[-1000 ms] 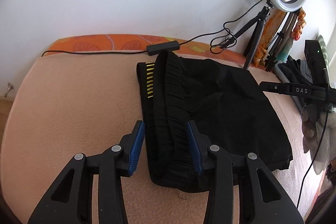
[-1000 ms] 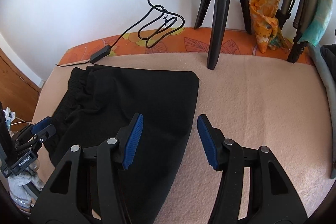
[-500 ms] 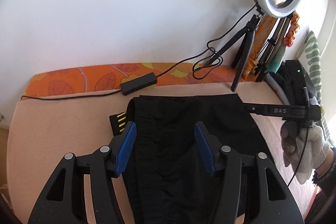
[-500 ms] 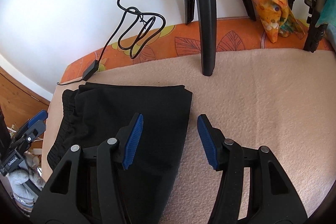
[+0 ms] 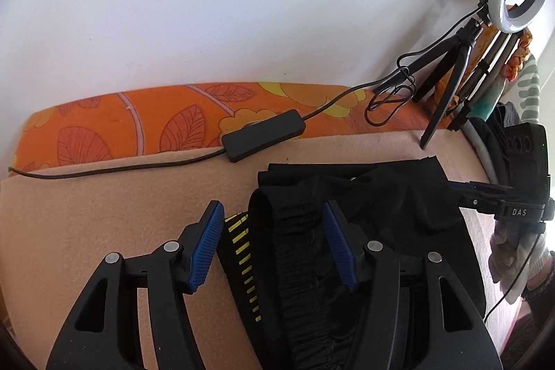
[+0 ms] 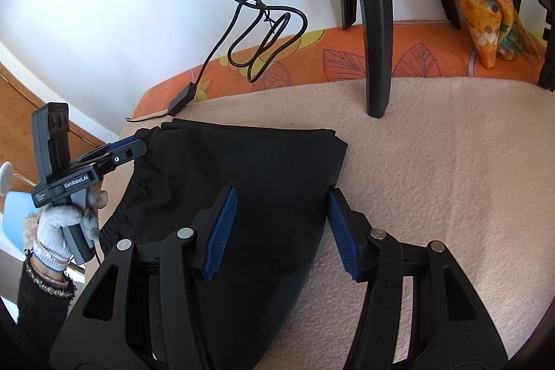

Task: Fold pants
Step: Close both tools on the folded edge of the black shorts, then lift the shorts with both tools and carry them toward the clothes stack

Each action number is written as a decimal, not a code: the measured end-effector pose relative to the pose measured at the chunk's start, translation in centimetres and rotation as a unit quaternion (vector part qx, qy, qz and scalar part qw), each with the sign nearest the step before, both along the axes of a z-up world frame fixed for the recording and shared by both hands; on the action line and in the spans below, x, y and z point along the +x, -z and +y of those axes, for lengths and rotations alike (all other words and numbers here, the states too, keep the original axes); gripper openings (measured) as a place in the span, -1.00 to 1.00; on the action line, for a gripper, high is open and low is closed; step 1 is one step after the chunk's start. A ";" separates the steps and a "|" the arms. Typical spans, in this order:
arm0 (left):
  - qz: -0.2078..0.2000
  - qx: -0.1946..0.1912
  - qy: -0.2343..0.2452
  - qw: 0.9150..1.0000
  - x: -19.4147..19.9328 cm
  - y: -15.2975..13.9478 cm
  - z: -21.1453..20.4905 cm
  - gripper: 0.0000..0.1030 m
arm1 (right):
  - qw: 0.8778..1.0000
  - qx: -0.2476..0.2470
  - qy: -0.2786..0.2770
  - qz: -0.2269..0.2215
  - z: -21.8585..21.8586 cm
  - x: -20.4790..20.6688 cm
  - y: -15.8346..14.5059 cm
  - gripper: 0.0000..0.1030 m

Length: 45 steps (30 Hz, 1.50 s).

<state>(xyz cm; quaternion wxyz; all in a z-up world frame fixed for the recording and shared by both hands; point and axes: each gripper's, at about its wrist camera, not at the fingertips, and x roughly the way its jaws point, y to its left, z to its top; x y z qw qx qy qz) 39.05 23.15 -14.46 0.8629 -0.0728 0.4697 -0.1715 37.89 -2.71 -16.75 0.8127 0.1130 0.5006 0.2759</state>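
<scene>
**Both grippers down over the folded pants**

Since half a second ago both grippers have dropped closer to the black folded cotton pants [image 5: 364, 231], whose ribbed elastic waistband now fills the gap in the left wrist view. The left black two-finger gripper with blue ribbed pads [image 5: 274, 245] stands released, its jaws spread to either side of the waistband and a yellow-striped label [image 5: 242, 252]. The right gripper [image 6: 281, 227] is likewise spread wide, straddling the pants' folded right edge without pinching it. The pants lie flat on a peach fleece blanket [image 6: 433, 162], near a black tripod leg [image 6: 378, 23] and a black inline cable box [image 5: 263, 134].
</scene>
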 end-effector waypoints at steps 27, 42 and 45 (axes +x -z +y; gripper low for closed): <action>-0.018 -0.026 0.041 0.999 1.7 2.0 -0.5 -0.44 | 0.998 0.038 -0.035 -0.020 -0.6 0.2 -0.8 0.22; -0.056 0.034 0.099 0.993 1.0 1.9 -3.4 -0.67 | 0.997 0.012 -0.066 -0.035 0.8 -0.6 -0.4 -0.74; -0.075 0.048 0.097 0.991 0.2 1.5 -3.8 -0.72 | 0.996 -0.014 -0.072 -0.057 1.5 -1.3 -0.8 -0.77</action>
